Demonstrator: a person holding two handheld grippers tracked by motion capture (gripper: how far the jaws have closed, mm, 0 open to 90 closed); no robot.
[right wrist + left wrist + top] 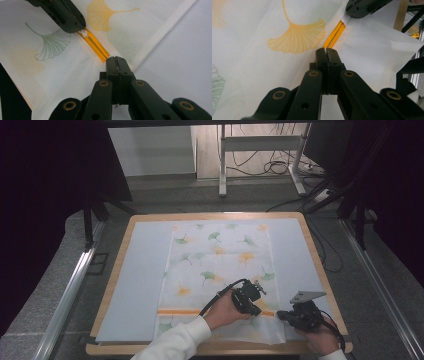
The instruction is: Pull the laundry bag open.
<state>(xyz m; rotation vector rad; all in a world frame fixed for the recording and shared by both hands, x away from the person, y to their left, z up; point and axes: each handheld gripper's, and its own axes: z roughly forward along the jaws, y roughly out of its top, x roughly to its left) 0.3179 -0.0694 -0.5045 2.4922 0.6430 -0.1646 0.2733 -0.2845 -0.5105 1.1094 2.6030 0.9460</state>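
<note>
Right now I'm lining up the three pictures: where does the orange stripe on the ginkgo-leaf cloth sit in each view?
High view: orange stripe crosses the cloth's near end, lower centre, passing under both grippers.
Left gripper view: upper centre, running from the left gripper up to the right gripper.
Right gripper view: centre, between the two grippers.
Shared landmark: the orange ginkgo leaf beside the stripe.
</note>
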